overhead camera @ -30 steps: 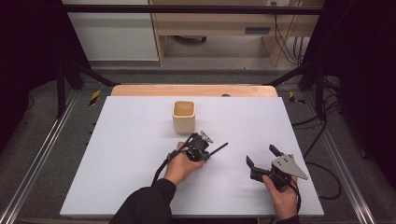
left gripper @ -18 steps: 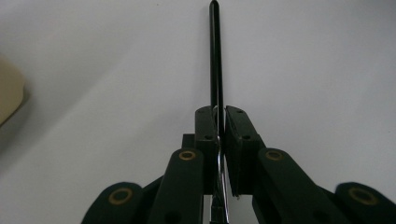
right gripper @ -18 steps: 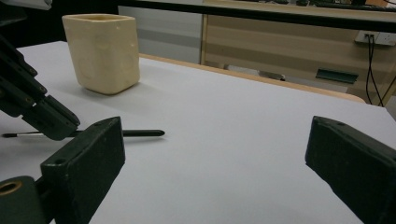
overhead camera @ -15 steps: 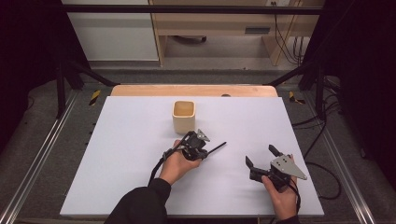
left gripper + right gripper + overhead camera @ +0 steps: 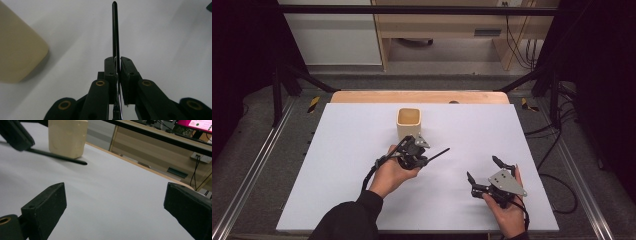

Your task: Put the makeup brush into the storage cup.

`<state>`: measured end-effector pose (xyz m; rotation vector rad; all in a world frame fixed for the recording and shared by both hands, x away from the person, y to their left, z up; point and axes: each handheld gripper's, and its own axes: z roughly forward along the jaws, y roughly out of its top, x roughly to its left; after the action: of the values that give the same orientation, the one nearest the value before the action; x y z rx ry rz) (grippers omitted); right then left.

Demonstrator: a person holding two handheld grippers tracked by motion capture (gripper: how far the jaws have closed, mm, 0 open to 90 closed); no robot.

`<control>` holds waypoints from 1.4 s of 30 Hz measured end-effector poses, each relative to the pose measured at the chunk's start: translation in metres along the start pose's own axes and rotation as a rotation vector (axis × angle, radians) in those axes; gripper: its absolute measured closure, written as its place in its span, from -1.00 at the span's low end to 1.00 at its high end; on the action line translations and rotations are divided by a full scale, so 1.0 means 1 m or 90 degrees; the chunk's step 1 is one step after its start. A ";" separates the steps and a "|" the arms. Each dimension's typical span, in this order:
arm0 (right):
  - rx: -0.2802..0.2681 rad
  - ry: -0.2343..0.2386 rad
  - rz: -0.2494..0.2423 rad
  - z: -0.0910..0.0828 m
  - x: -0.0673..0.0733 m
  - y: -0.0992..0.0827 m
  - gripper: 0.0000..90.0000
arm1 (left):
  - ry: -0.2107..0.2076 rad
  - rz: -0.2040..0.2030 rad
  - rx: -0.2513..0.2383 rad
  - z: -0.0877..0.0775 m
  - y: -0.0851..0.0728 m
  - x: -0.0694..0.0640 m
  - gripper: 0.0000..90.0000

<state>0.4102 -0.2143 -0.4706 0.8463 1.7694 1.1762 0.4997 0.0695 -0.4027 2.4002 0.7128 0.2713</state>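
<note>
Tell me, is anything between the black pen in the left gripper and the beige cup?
Nothing visible. The left gripper holds the black pen beside the beige cup, with bare table between them.

Open white table [image 5: 337, 165] left and right, beige cup [image 5: 409, 123] blocking mid-table, black stick [image 5: 437, 154] jutting rightward just below it

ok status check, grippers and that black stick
Left gripper shut on black stick, held off the table. Right gripper open, empty. Beige cup just behind, nothing blocking.
</note>
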 end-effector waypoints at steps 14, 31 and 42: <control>0.039 0.033 -0.194 0.013 0.049 0.026 -0.89 | -0.014 0.018 -0.020 -0.030 -0.012 0.004 0.87; 0.082 0.060 -0.374 0.034 0.068 0.064 -0.74 | -0.014 0.014 -0.017 -0.047 -0.021 0.010 0.87; 0.075 0.059 -0.427 0.043 0.078 0.062 -0.77 | -0.023 0.015 -0.019 -0.046 -0.021 0.008 0.86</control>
<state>0.4204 -0.1103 -0.4427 0.2138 1.9881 0.6766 0.4814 0.1115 -0.3793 2.3809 0.6596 0.2454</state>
